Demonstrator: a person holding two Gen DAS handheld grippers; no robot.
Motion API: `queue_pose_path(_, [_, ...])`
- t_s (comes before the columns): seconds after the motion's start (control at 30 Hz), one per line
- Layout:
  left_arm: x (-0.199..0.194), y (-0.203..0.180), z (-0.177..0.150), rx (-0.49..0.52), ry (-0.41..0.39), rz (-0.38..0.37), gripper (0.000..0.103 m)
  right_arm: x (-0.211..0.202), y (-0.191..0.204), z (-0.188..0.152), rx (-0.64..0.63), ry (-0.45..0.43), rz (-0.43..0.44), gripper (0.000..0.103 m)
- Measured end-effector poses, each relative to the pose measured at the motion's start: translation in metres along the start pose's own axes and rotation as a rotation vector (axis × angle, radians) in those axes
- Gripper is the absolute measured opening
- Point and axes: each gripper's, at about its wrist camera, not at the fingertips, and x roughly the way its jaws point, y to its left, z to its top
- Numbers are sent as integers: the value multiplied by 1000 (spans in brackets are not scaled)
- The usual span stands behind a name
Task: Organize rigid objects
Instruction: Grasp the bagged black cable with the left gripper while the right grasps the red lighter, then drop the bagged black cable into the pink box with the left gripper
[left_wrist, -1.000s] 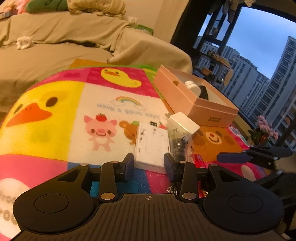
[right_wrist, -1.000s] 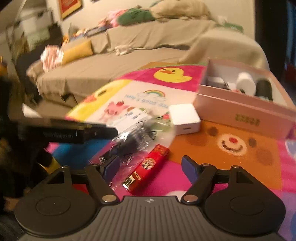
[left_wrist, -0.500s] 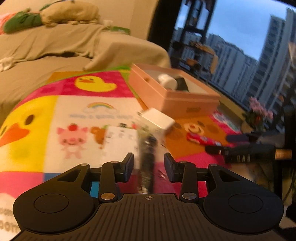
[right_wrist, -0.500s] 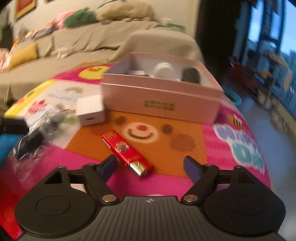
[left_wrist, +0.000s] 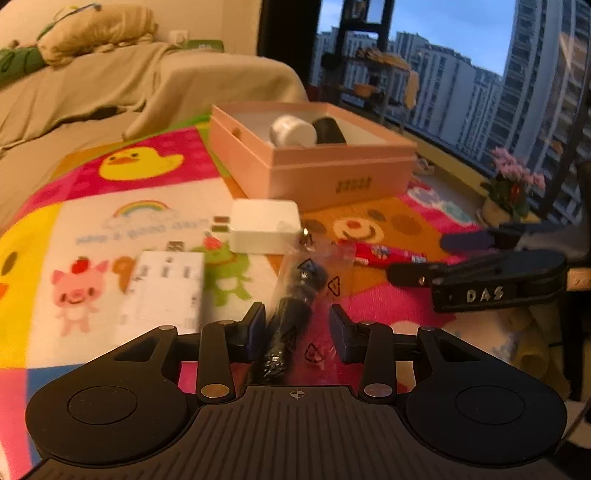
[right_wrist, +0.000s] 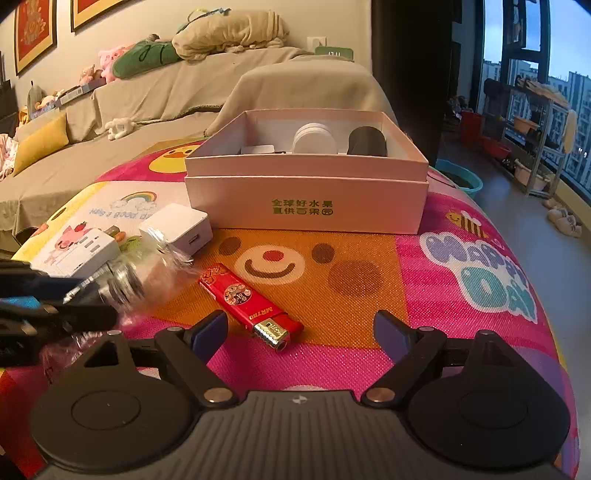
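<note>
The right gripper (right_wrist: 299, 328) has swung over the red lighter (right_wrist: 248, 302), jaws just widened and empty; the left gripper (left_wrist: 297, 326), jaws narrow, straddles the bagged black part (left_wrist: 291, 314).

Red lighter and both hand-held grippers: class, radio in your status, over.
Right hand-held gripper open, jaws just widened, astride the red lighter. Left hand-held gripper around the bagged black part. Path to pink box clear.
</note>
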Motion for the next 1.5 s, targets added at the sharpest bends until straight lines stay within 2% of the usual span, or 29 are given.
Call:
queue_pose_path(0.13, [3, 0, 0, -3, -13, -7, 42, 1, 0, 0, 1, 3, 10, 90])
queue_pose_path(0.2, [1, 5, -2, -42, -22, -15, 36, 2, 1, 0, -12, 14, 22, 96])
queue_pose_path(0.33, [-7, 17, -6, -114, -18, -49, 26, 4, 3, 2, -28, 33, 34, 98])
queue_pose_path(0.4, [-12, 22, -9, -130, -21, -29, 24, 4, 1, 4, -31, 45, 45, 98])
queue_pose_path(0.43, [-14, 24, -10, -129, -23, 5, 24, 4, -1, 5, -36, 51, 42, 98])
queue_pose_path(0.5, [-18, 28, -12, -132, -29, 60, 24, 4, -4, 7, -58, 48, -33, 97])
queue_pose_path(0.63, [-17, 40, -14, -230, -51, 24, 25, 5, -13, 9, -119, -10, -267, 97])
queue_pose_path(0.67, [-17, 40, -15, -243, -58, 21, 25, 5, -13, 9, -130, -21, -301, 97])
queue_pose_path(0.73, [-17, 39, -17, -257, -73, 15, 26, 1, -15, 9, -116, -25, -248, 97])
queue_pose_path(0.83, [-17, 36, -19, -240, -88, 4, 32, -2, -9, 10, -85, 10, -63, 97])
queue_pose_path(0.9, [-17, 31, -20, -207, -93, 13, 33, 1, 1, 12, -105, 24, -6, 97])
queue_pose_path(1.03, [-16, 23, -20, -163, -93, 45, 33, 19, 17, 23, -157, 40, -27, 97])
queue_pose_path(1.17, [-13, 21, -17, -155, -82, 60, 33, 36, 12, 37, -83, 90, 44, 97])
queue_pose_path(1.23, [-12, 24, -15, -170, -79, 65, 31, 38, 13, 40, -70, 87, 47, 91])
queue_pose_path(1.27, [-12, 26, -15, -188, -78, 68, 27, 37, 16, 40, -82, 82, 44, 82])
queue_pose_path(1.4, [-18, 28, -14, -199, -67, 13, 25, 19, 22, 37, -124, 36, 43, 83])
queue_pose_path(1.5, [-28, 14, -12, -136, -75, -38, 25, -7, 15, 31, -153, -27, 34, 83])
